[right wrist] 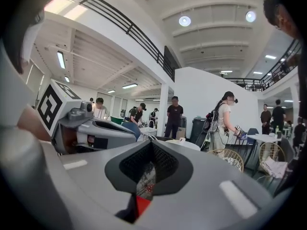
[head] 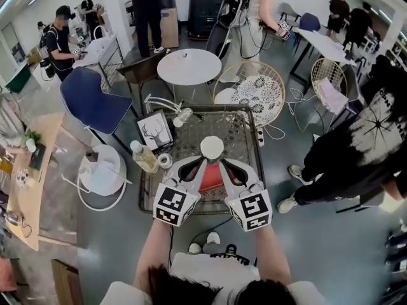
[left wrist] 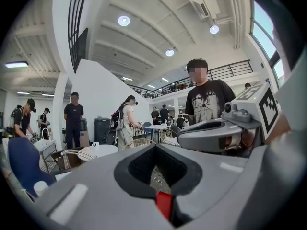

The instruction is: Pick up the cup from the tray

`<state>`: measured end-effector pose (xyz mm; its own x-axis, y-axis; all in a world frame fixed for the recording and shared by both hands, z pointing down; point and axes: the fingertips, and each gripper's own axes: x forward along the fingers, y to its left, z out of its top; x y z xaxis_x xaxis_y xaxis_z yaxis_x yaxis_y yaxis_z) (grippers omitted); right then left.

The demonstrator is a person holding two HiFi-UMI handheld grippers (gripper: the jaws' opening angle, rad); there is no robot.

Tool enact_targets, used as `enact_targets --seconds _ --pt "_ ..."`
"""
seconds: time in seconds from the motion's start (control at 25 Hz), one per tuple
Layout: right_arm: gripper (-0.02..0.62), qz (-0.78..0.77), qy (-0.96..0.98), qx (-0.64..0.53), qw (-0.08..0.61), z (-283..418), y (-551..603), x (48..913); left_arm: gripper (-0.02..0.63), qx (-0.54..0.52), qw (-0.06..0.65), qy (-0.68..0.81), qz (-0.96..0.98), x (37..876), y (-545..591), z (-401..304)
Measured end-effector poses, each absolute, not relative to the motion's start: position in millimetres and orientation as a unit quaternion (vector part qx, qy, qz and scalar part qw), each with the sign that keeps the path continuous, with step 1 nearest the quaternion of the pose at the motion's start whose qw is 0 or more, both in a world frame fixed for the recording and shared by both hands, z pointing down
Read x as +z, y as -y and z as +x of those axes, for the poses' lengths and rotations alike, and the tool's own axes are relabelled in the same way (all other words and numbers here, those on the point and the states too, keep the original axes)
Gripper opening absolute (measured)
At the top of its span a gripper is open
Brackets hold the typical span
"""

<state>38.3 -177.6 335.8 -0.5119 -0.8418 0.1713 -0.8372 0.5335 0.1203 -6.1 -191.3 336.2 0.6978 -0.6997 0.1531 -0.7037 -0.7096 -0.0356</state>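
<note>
A white cup (head: 212, 147) stands upright on the patterned tray (head: 245, 132) of a low table. In the head view both grippers are held side by side just short of the cup and point at it. My left gripper (head: 196, 163) is at the cup's near left, and my right gripper (head: 228, 164) is at its near right. Neither touches the cup. A red object (head: 212, 178) lies on the tray between them. The left gripper (left wrist: 156, 175) has its jaws shut on nothing. So does the right gripper (right wrist: 147, 177). The cup is hidden in both gripper views.
A plastic bottle (head: 144, 156), a tape roll (head: 165, 161) and a framed deer picture (head: 154, 131) sit at the tray's left. Beyond are a round white table (head: 189, 67), wicker chairs (head: 257, 91) and a blue chair (head: 95, 103). A person (head: 356, 145) stands close on the right.
</note>
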Motion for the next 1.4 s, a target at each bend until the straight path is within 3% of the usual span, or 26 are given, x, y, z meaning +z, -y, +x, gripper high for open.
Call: enact_targets --seconds 0.28,0.56,0.68,1.12,1.4 --pt "0.021 0.477 0.870 -0.015 0.126 24 134 333 0.000 0.080 -0.002 0.367 0.927 333 146 -5" --pt "0.023 0.477 0.873 0.049 0.089 26 92 337 0.000 -0.005 0.074 0.313 0.947 316 92 -14" --pt "0.023 0.489 0.867 0.062 0.070 31 88 333 0.000 0.004 0.067 0.339 0.938 317 89 -32" --pt "0.023 0.507 0.855 0.035 0.102 14 78 334 0.000 0.035 0.006 0.370 0.928 314 89 -44" --pt "0.023 0.512 0.853 0.014 0.103 12 78 324 0.000 0.035 0.015 0.371 0.928 314 89 -42"
